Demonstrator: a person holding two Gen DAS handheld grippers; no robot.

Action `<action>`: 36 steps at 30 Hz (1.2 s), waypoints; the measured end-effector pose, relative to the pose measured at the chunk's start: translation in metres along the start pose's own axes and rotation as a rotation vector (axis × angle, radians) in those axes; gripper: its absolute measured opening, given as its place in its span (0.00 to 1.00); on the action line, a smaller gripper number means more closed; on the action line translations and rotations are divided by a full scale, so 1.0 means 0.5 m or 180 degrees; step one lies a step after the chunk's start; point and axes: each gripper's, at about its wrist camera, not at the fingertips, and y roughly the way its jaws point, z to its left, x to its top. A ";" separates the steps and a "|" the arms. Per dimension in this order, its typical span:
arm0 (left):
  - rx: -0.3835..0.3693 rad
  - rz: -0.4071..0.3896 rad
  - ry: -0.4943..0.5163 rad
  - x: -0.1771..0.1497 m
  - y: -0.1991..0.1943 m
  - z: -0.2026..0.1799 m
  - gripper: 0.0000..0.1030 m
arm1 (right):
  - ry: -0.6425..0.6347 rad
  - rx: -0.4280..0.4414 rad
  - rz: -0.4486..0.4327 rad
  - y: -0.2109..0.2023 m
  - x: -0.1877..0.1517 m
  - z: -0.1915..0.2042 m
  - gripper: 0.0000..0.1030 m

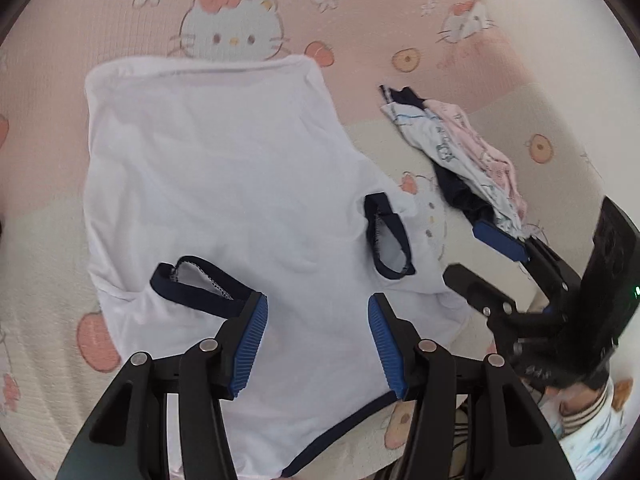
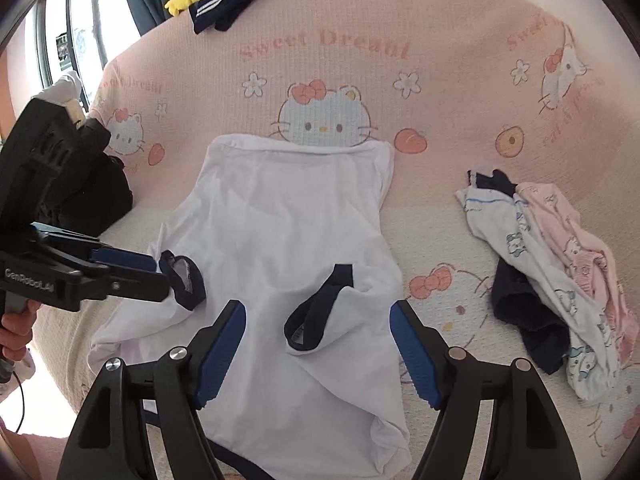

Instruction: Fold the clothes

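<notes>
Left gripper [image 1: 316, 344]: nearest your lens; its jaws stand partly apart above the lower part of the shirt with nothing between the pads, so you hold nothing here.
Right gripper [image 2: 318, 354]: jaws wide, hovering over the near half of the shirt; empty as well.
White shirt [image 2: 288, 216]: the task's thing; it lies flat on the pink cartoon-cat bedspread [image 2: 440, 80], far hem toward the large cat face, both sleeves already turned inward onto the body.
Navy cuffs: one sleeve cuff [image 1: 388, 236] rests on the right side of the body in the left view, the other cuff [image 1: 200, 284] just beside your left finger.
Handling, judged: thin, soft, light knit; it will sag and crease, and a single layer may slip off ribbed pads.
Where to take hold, judged: pinch both near corners, or the bound navy edge [image 1: 340, 432], catching all layers together.
Pile of small garments [image 2: 552, 280]: well apart on the right, unfolded; leave it for later.
</notes>
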 end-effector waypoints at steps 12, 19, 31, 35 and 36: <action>0.0476 0.0089 0.0690 -0.040 -0.107 -0.016 0.48 | -0.0336 -0.0316 0.0000 -0.123 -0.025 0.026 0.72; 0.1110 0.0049 0.1723 -0.130 -0.072 -0.040 0.48 | -0.1133 -0.0683 0.0115 -0.123 -0.079 0.087 0.72; 0.1690 -0.0226 0.3223 -0.287 -0.054 -0.073 0.48 | -0.3004 -0.1177 0.0465 -0.086 -0.212 0.181 0.72; 0.2286 -0.0500 0.4002 -0.350 -0.023 -0.083 0.48 | -0.3389 -0.1214 0.0526 -0.067 -0.248 0.197 0.72; 0.2284 -0.0563 0.4186 -0.367 -0.020 -0.087 0.48 | -0.3468 -0.1214 0.0545 -0.063 -0.257 0.200 0.72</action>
